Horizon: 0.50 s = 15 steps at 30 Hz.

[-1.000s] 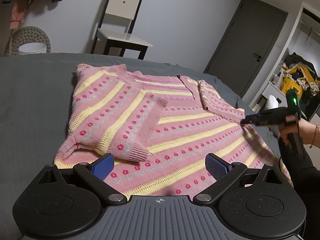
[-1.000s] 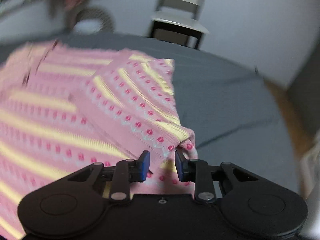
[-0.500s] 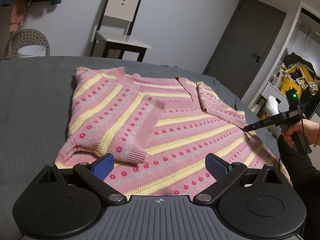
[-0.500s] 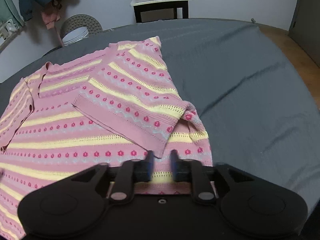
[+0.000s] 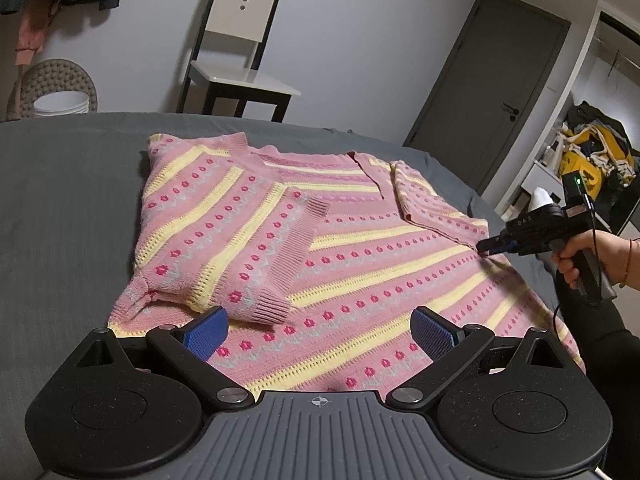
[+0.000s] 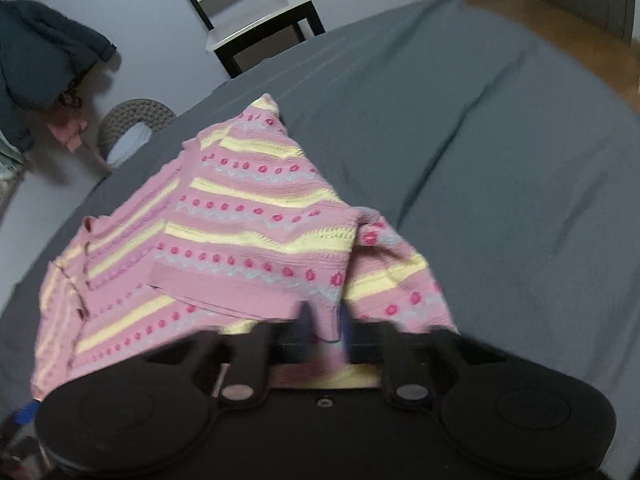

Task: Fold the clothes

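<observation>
Left wrist view: left gripper (image 5: 320,326) jaws spread wide, hovering over hem of pink striped sweater (image 5: 360,264) lying on grey bed (image 5: 60,200). Right wrist view, blurred: right gripper (image 6: 325,326) jaws narrow, pinching sweater edge.

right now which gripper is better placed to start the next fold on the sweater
Right. The right gripper is closed on the sweater at its side edge; the left gripper hangs open above the hem, gripping nothing.

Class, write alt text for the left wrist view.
A pink knitted sweater with yellow stripes lies on a grey bedsheet, both sleeves folded in. The open left gripper hovers at its hem; the right gripper touches its far side.
</observation>
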Motion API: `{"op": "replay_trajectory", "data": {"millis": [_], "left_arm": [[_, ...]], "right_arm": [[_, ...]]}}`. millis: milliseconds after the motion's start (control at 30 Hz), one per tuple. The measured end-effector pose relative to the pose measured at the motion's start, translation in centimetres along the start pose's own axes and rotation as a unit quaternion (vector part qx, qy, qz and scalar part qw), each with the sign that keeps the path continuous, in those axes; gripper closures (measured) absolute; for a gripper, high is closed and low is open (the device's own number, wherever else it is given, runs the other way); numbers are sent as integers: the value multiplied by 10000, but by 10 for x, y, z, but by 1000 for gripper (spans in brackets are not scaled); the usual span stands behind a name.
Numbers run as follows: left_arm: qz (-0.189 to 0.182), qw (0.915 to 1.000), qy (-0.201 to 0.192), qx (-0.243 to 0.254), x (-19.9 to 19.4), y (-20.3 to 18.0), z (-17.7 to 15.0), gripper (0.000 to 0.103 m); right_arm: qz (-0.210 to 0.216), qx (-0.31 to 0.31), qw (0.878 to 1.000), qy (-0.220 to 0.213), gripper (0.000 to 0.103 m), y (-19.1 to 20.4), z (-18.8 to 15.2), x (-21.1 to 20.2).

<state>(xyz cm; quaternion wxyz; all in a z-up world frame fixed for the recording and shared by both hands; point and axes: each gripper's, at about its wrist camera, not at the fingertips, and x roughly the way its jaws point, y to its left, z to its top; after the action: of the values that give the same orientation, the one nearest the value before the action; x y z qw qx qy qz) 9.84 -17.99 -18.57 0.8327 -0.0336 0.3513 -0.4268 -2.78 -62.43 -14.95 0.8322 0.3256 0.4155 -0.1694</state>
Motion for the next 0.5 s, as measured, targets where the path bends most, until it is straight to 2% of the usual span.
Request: {"op": "replay_trajectory", "data": {"millis": [67,167,233,333,367,433,467,500], "left_arm": [[0,10000,0,-12,0,0,0,5],[-20,10000,-28,-10,-2,0,1,5],[-25,10000,-43,-12,-2,0,2,5],[-19,10000,-39,-9,-2,-1,2,5],[-17,10000,-36,-7,-2,-1,2,5],[-19,10000,-42,-3,-3,-1,2,5],[-21,10000,-45,-3,-3,-1,2,5],[-23,10000,-47,-1,-3,-1,2,5]], "right_arm": [[426,370,9984,-69,98,-3,0,-9],[978,1028,9898,-84,98,-14,-1,-19],[804,1247,9889,101,98,-20,-3,-17],[99,1000,9943,355,96,-18,-4,-10],[-128,868,9956,338,92,-16,-4,-10],[-323,524,9978,264,82,-10,-5,-13],[-433,312,9984,191,73,-5,-6,-16],[-580,7,9983,75,69,4,-6,-20]]}}
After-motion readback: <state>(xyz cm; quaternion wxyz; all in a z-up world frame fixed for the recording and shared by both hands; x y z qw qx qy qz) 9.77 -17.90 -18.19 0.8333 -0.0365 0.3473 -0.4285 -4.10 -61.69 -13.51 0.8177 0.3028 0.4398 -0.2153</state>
